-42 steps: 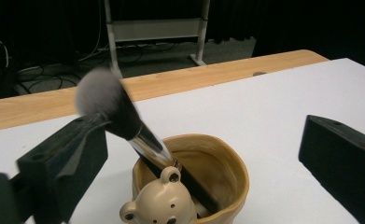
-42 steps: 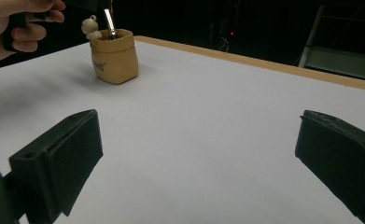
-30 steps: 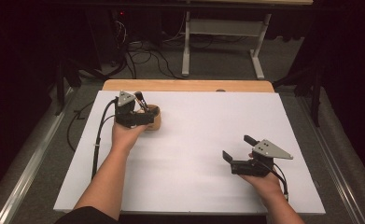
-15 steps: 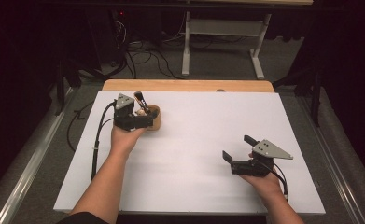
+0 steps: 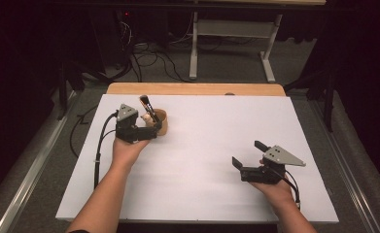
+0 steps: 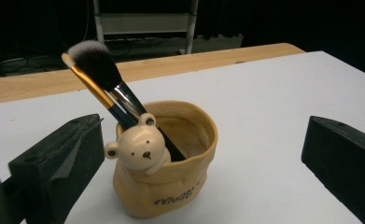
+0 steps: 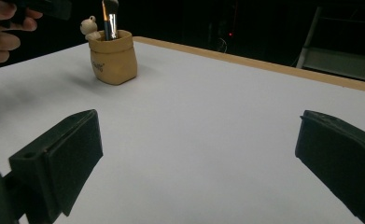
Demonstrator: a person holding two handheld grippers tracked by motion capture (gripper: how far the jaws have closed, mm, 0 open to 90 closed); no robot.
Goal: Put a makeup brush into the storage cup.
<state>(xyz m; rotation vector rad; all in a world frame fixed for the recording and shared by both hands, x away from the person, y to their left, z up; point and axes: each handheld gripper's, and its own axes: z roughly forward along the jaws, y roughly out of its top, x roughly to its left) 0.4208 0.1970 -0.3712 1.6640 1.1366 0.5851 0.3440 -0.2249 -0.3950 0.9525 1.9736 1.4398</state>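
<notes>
A tan ceramic cup [image 5: 158, 125] shaped like a sack, with a small bear's head on its rim, stands at the far left of the white table. A makeup brush [image 6: 98, 70] with dark, white-tipped bristles leans in the cup [image 6: 171, 168], bristles up, and a thinner gold-handled brush lies against it. My left gripper [image 5: 147, 130] is open just to the left of the cup, its jaws wide apart on either side of it and not touching it. My right gripper [image 5: 248, 154] rests open near the front right, with nothing between its jaws. From there the cup [image 7: 112, 58] shows far off.
The white table top [image 5: 207, 145] has a wooden strip [image 5: 192, 89] along its far edge. Beyond it are a metal stand, cables and a dark floor. A cable [image 5: 99, 150] trails from the left gripper over the table's left side.
My left gripper has drawn back a little from the cup toward the person, and the brush now stands free in the cup. The right gripper has not moved.
</notes>
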